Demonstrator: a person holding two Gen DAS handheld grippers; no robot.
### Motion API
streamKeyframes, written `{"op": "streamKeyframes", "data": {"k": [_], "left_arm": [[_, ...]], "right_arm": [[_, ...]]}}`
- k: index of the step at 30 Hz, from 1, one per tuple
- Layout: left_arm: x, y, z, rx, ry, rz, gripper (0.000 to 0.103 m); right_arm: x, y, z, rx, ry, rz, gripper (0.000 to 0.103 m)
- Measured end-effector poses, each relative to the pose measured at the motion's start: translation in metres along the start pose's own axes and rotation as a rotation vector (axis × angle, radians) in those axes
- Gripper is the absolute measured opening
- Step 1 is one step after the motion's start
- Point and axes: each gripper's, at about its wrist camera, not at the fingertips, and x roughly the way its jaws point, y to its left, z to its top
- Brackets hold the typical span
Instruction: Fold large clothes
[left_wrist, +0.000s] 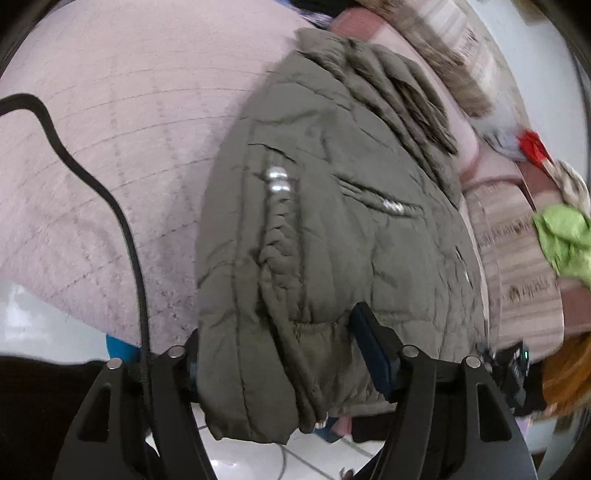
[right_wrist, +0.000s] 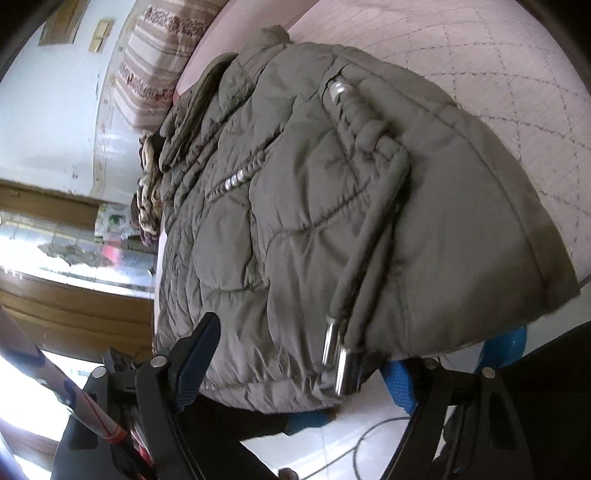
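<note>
An olive-green quilted jacket (left_wrist: 325, 206) lies on a pale pink quilted bed cover (left_wrist: 122, 140), its near hem hanging over the bed's edge. My left gripper (left_wrist: 280, 354) has its fingers on either side of the hem, with bunched fabric filling the gap between them. In the right wrist view the same jacket (right_wrist: 295, 206) shows drawcords with metal tips (right_wrist: 341, 363) at the hem. My right gripper (right_wrist: 314, 365) straddles that hem, one finger (right_wrist: 195, 354) to its left and the other partly hidden under the fabric.
Striped pillows (left_wrist: 517, 266) and loose green (left_wrist: 565, 240) and red (left_wrist: 532, 144) cloths lie to the right of the jacket. A black cable (left_wrist: 122, 221) crosses the bed cover. White tiled floor (left_wrist: 258, 458) lies below. A wooden frame (right_wrist: 74, 306) stands left.
</note>
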Motion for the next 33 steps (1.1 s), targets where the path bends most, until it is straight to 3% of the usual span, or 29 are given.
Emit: {"op": "streamKeyframes", "data": {"k": [1, 2, 3, 6, 10, 15, 19, 25, 33], "left_arm": [[0.000, -0.002, 0.000, -0.016, -0.010, 0.036, 0.047], [0.000, -0.004, 0.000, -0.018, -0.013, 0.071, 0.040], [-0.001, -0.009, 0.000, -0.014, -0.014, 0.086, 0.026], [-0.017, -0.032, -0.001, 0.042, -0.062, 0.123, 0.016], [-0.051, -0.052, -0.007, 0.104, -0.135, 0.119, 0.014], [-0.080, -0.057, -0.018, 0.156, -0.150, 0.075, 0.014], [-0.077, -0.060, -0.006, 0.172, -0.149, 0.094, 0.014], [-0.093, -0.087, 0.041, 0.163, -0.255, 0.090, 0.015], [-0.088, -0.164, 0.145, 0.232, -0.387, 0.201, 0.015]], "right_arm": [[0.000, 0.001, 0.002, 0.002, -0.007, -0.014, 0.068], [0.000, 0.002, 0.003, 0.000, -0.014, -0.029, 0.050], [0.000, 0.003, 0.003, -0.002, -0.019, -0.045, 0.033], [-0.003, 0.007, 0.003, 0.000, -0.040, -0.056, 0.020], [-0.026, 0.027, -0.002, -0.063, -0.080, -0.033, 0.016], [-0.066, 0.053, -0.014, -0.133, -0.111, 0.023, 0.016], [-0.072, 0.069, -0.014, -0.192, -0.102, -0.017, 0.016], [-0.073, 0.112, 0.019, -0.276, -0.142, -0.017, 0.016], [-0.065, 0.189, 0.109, -0.368, -0.252, -0.058, 0.016]]}}
